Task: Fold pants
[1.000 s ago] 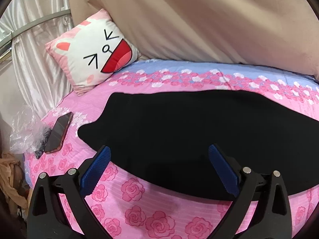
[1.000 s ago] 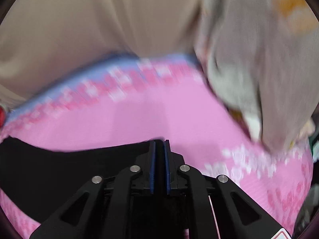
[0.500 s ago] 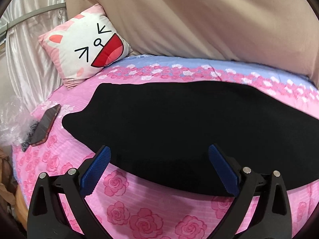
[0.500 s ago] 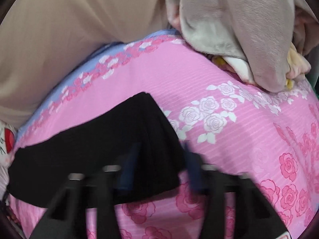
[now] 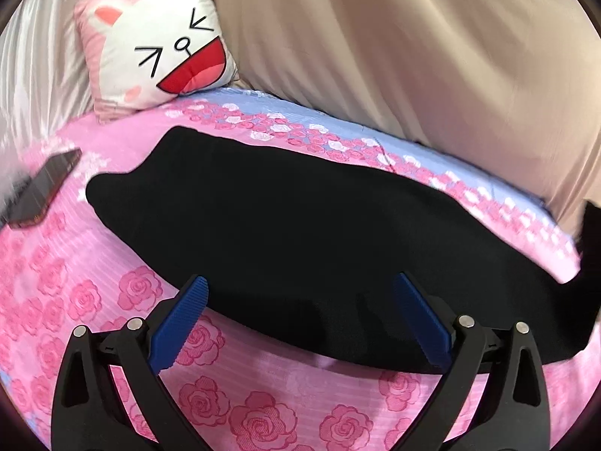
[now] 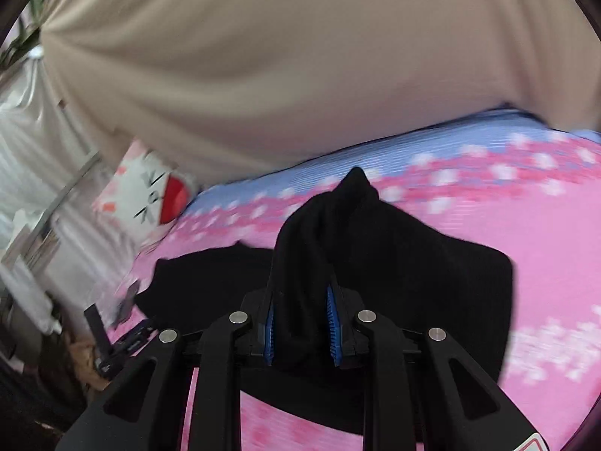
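Left tongs spread wide, right tongs clamped on cloth

This is a bedroom in a home. A bed fills both views, spread with a pink sheet printed with roses and edged by a pale blue band with white flowers. A soft cartoon-cat pillow leans at its head against beige drapery, with shiny white curtain fabric to the left. A phone lies on the sheet near the bed's edge, and black pants are laid out across the bedding
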Available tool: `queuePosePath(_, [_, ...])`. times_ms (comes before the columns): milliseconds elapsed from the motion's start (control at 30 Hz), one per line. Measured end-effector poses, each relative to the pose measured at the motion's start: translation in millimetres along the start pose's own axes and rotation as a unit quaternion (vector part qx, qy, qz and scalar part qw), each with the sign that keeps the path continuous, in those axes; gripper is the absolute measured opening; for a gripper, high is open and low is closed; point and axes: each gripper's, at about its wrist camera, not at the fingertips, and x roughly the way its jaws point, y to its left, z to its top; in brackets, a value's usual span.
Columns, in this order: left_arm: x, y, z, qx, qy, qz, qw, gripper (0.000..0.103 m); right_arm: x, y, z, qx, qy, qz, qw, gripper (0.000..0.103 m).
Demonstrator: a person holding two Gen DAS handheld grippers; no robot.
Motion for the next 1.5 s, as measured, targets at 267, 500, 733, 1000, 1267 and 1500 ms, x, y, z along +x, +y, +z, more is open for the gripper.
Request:
queuePosePath(267, [-2,16,-2,-0.048,-0.001,-0.041,0.998,0.097,131,64,-25,-0.034,0.091,0.032,0.995,0.02])
queuePosePath(500, [-2,8,-3,-0.032,0.004,-0.043,0.9985,0.097,178,76,-67,-0.049,0.14,0.002,0.989,0.049])
queuePosePath(733, [8,5,-1,-0.021,0.029,-0.032,0.9989,0.098,120,81,-55,-0.053,0.062,-0.017,0.997,0.016])
queuePosePath(1000, [16,6,-1,-0.022,0.05,-0.019,0.9983,0.098,147,64,-72,-0.029,0.085,-0.066,0.994,0.015])
queuePosePath(1267, [-1,20,-2,-0.029,0.033,-0.014,0.9989,0.098,127,69,-80,-0.038,0.065,-0.08,0.994,0.049])
queuePosePath(1500, [-3,39,-6,-0.067,0.053,-0.056,0.9948,0.098,-5,-30,-112,0.064,-0.035,-0.214,0.974,0.069])
